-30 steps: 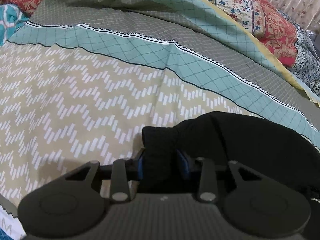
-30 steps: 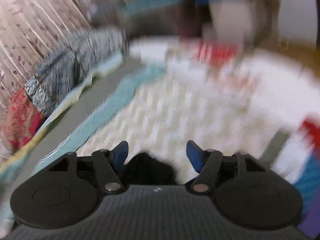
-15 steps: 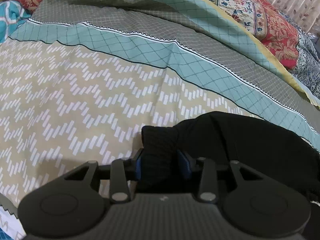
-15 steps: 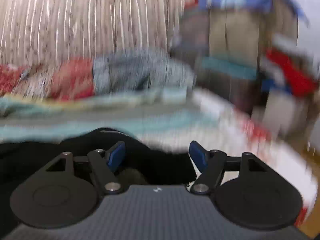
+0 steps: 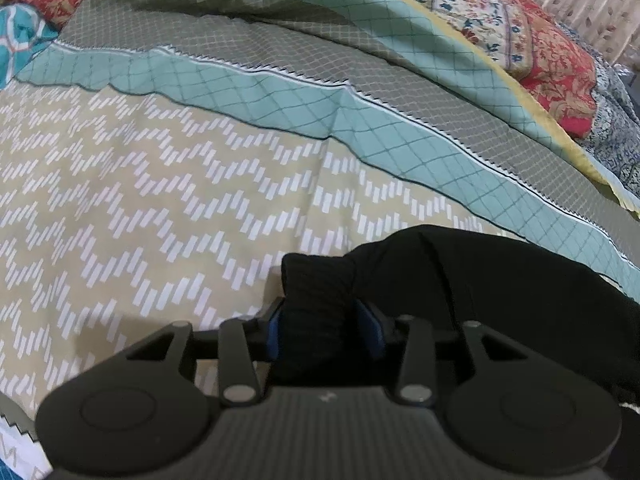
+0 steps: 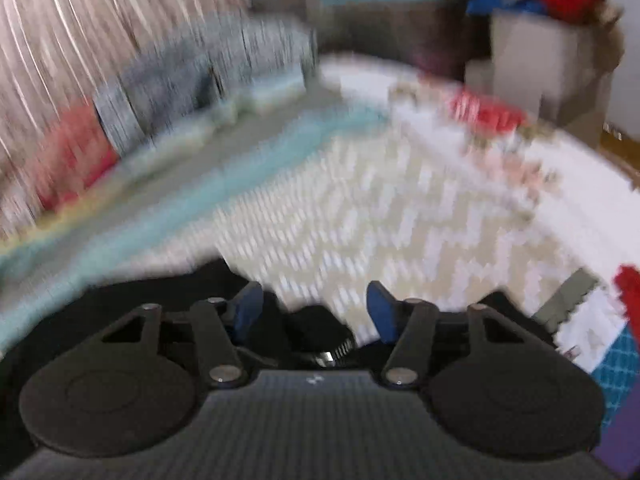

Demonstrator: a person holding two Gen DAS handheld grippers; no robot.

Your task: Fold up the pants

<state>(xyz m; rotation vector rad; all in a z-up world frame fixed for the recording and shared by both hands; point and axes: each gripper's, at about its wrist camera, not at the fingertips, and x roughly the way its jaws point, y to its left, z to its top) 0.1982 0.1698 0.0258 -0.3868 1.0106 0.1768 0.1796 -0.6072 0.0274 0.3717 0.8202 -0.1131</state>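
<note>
The black pants (image 5: pixel 472 276) lie bunched on the patterned bedspread (image 5: pixel 160 200), spreading to the right in the left wrist view. My left gripper (image 5: pixel 325 330) is shut on a ribbed black cuff of the pants, held between the blue pads. In the blurred right wrist view, my right gripper (image 6: pixel 314 312) is open with its blue pads apart, just above the black pants (image 6: pixel 132 300), which lie under and left of it. Nothing is between its pads.
The bedspread has a beige zigzag middle and a teal and grey border (image 5: pixel 400 128). Red floral and blue-grey quilts (image 5: pixel 552 52) are piled along the far edge by a curtain. Boxes and coloured cloth (image 6: pixel 540 52) stand beyond the bed.
My left gripper has held the cuff nearly still. My right gripper has swung fast, its view turning from the curtain side back over the bed, and it stays open.
</note>
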